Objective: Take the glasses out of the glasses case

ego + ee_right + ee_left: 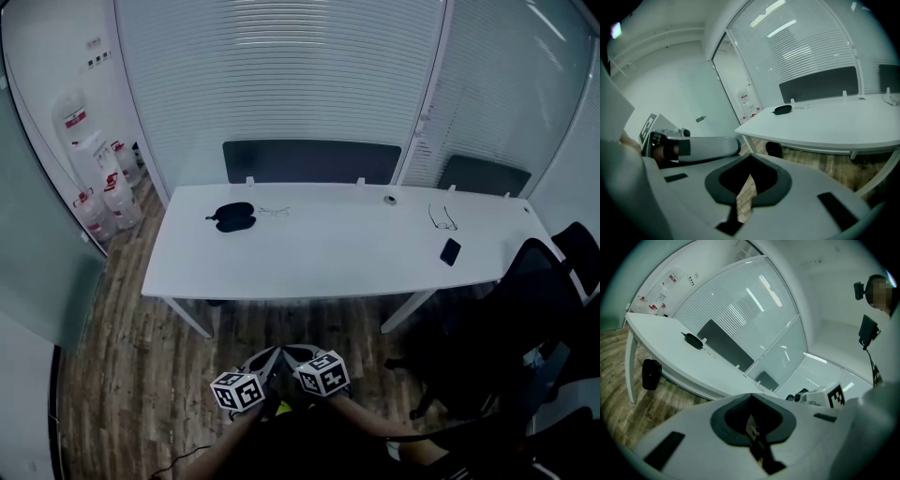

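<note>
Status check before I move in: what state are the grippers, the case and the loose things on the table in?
Left gripper: jaws together, empty.
Right gripper: jaws together, empty.
Glasses case: lying on the table, untouched; open or shut unclear.
Glasses: lying loose near the table's right end.
Phone: lying flat, screen dark.

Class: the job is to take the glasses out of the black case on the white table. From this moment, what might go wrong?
1. The left gripper and right gripper hang shut, well short of the table; the glasses case lies toward its far edge, so a stretched reach may shove it.
2. Thin glasses lie loose beside the case and could be knocked or grabbed by mistake.
</note>
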